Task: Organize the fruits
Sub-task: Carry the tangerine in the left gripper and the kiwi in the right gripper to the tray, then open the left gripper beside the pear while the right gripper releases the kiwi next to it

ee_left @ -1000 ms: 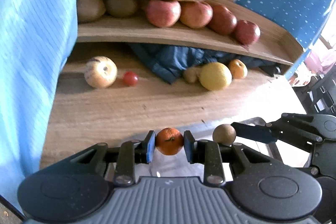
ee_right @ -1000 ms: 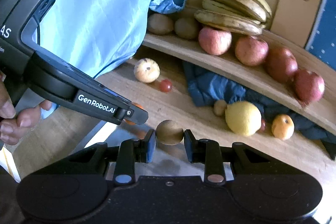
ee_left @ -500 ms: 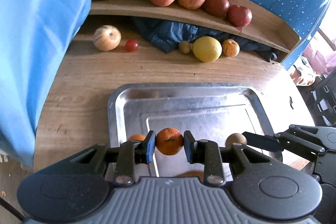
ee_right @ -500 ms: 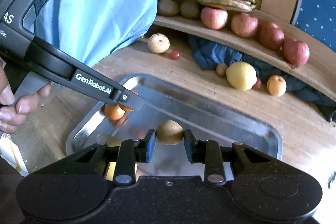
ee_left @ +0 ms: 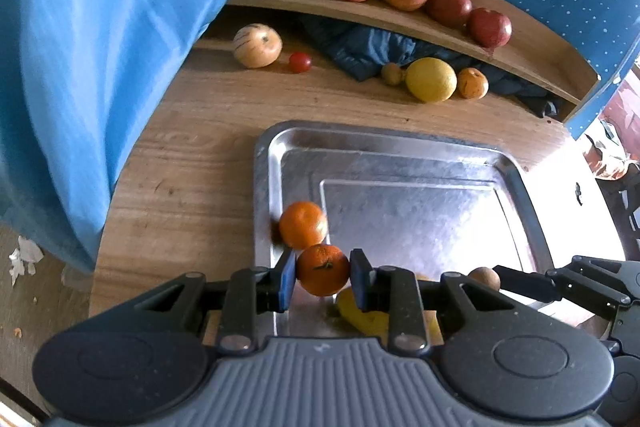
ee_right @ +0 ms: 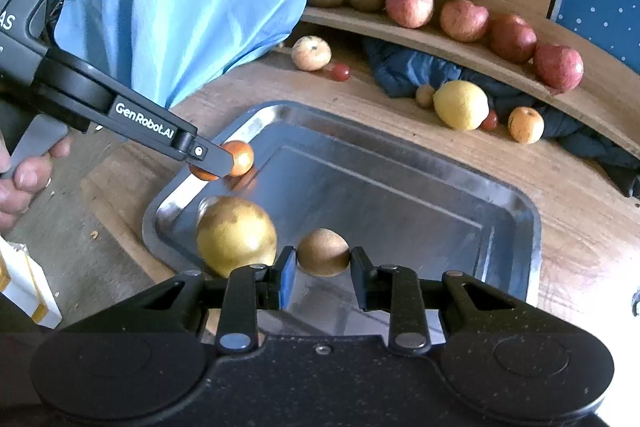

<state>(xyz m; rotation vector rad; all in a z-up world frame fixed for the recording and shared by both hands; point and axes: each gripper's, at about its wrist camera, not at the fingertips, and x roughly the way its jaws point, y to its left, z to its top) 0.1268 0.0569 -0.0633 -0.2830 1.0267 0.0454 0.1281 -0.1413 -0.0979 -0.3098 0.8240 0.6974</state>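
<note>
The wooden table (ee_left: pixel 192 155) carries a metal tray (ee_right: pixel 516 203) whose far and right floor lies bare, so there is room to set fruit down there, while its near-left corner is crowded by a large yellow fruit (ee_right: pixel 236 235) and a loose orange (ee_left: pixel 303 225). The left hand-held gripper (ee_left: pixel 323 277) is clamped on a second orange (ee_left: pixel 322 269) just above that loose one; released here, it would likely knock it or roll against the raised rim. The right hand-held gripper (ee_right: pixel 323 273) pinches a small brown fruit (ee_right: pixel 323 251) close beside the yellow fruit, so a drop risks a bump.
</note>
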